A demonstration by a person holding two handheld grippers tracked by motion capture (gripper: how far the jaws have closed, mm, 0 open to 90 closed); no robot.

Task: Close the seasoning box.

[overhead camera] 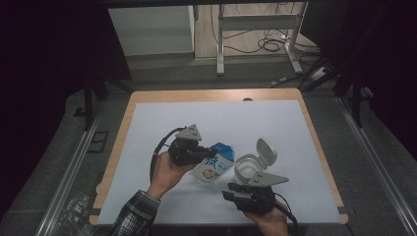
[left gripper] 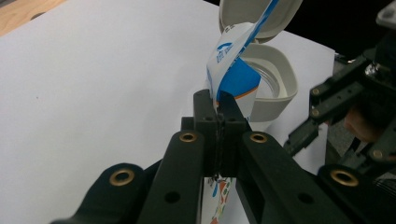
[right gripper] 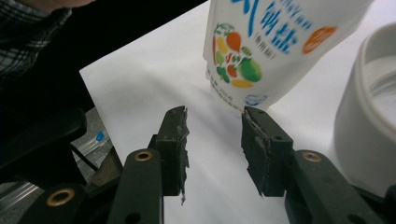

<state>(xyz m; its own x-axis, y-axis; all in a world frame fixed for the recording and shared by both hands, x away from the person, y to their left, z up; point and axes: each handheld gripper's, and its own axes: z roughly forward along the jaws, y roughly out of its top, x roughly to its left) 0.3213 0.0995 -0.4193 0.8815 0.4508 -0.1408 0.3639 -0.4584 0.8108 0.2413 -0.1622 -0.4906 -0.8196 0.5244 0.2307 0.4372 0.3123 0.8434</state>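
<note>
A white and blue pouch (overhead camera: 215, 164) printed with fruit hangs tilted over the white sheet (overhead camera: 162, 128), and my left gripper (overhead camera: 202, 153) is shut on its upper edge. In the left gripper view the jaws are pressed together on the pouch (left gripper: 233, 70), just at the left gripper (left gripper: 217, 99) tips. A white jar (overhead camera: 247, 167) with its flip lid (overhead camera: 266, 151) standing open sits right of the pouch. My right gripper (overhead camera: 232, 191) is open below the jar. In the right gripper view the right gripper (right gripper: 215, 116) is apart from the pouch (right gripper: 261, 42), with the jar (right gripper: 369, 116) at the right.
The white sheet covers a wooden table (overhead camera: 206, 95) whose edge shows at the back and sides. A person's plaid sleeve (overhead camera: 135, 216) enters from the bottom left. Metal rails (overhead camera: 74, 167) run along both sides of the table. Cables and a stand's legs (overhead camera: 255, 39) lie on the floor behind.
</note>
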